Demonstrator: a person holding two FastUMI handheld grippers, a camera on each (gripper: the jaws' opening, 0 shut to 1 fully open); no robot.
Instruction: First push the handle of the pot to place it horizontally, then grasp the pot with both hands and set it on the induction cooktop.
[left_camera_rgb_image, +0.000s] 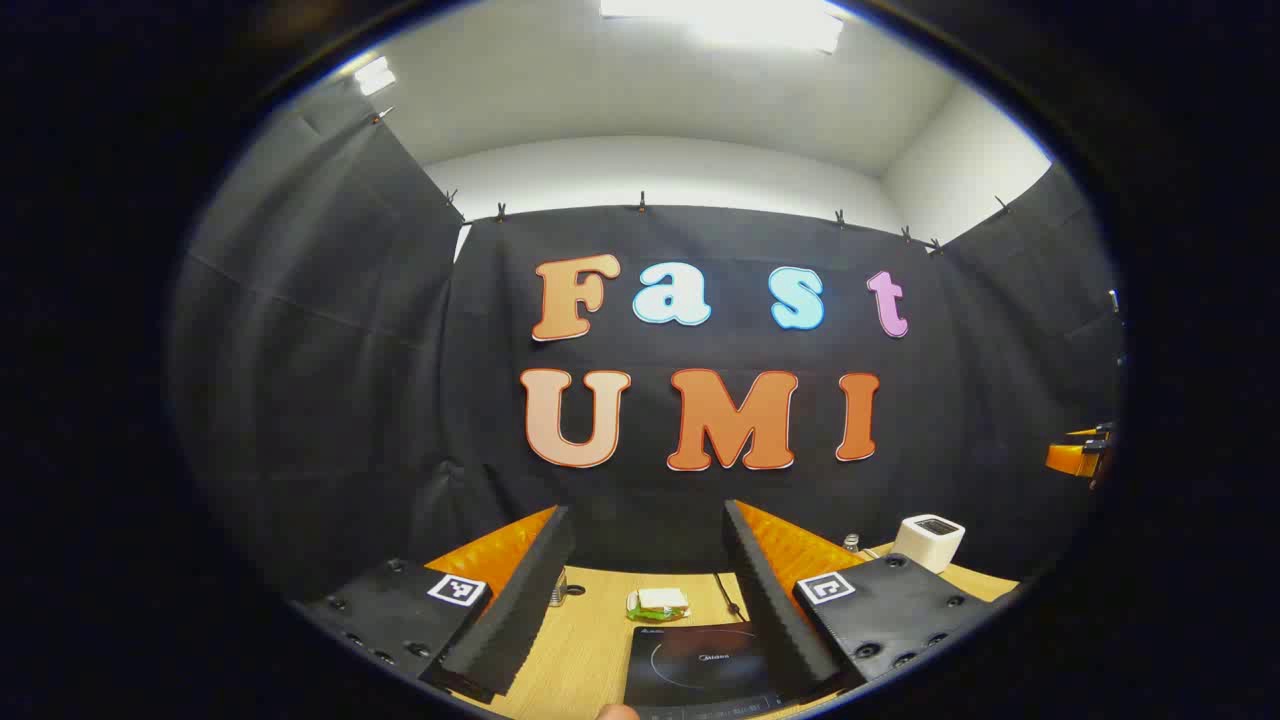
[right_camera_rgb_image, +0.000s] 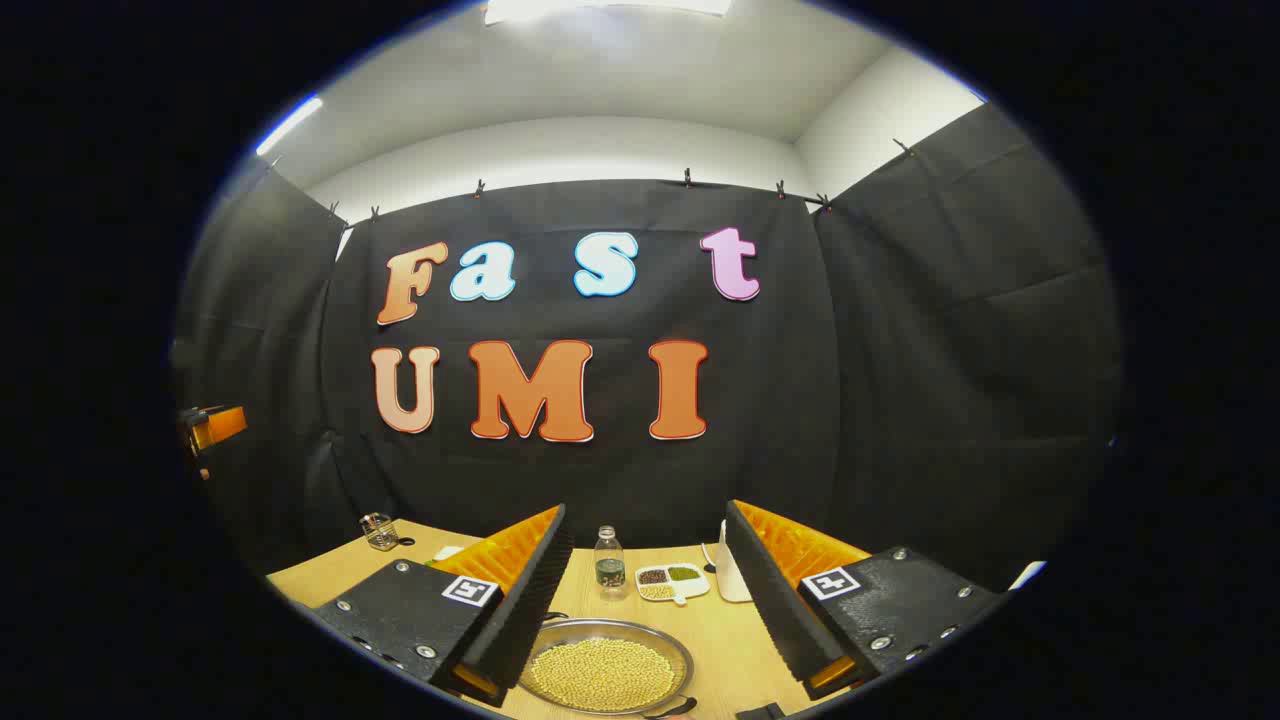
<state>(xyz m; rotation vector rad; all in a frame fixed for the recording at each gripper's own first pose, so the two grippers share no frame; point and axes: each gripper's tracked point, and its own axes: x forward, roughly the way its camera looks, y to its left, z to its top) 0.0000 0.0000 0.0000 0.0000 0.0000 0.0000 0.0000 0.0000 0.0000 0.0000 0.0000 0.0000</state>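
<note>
A shallow metal pot (right_camera_rgb_image: 605, 668) full of yellow beans sits on the wooden table (right_camera_rgb_image: 735, 655), low between the fingers of my right gripper (right_camera_rgb_image: 648, 512), which is open and holds nothing. A dark bit of the pot's handle (right_camera_rgb_image: 668, 713) shows at the bottom edge. In the left gripper view the black induction cooktop (left_camera_rgb_image: 700, 662) lies flat on the table (left_camera_rgb_image: 590, 640), below my open, empty left gripper (left_camera_rgb_image: 648, 514). Each view catches the other gripper far off as an orange shape, at the right (left_camera_rgb_image: 1075, 456) and at the left (right_camera_rgb_image: 215, 427).
Behind the cooktop lie a green and white packet (left_camera_rgb_image: 657, 603) and a thin cable (left_camera_rgb_image: 728, 594); a white box (left_camera_rgb_image: 928, 541) stands at the far right. Beyond the pot stand a small bottle (right_camera_rgb_image: 607, 562), a divided dish of beans (right_camera_rgb_image: 672, 580), a white object (right_camera_rgb_image: 733, 578) and a glass jar (right_camera_rgb_image: 379, 531).
</note>
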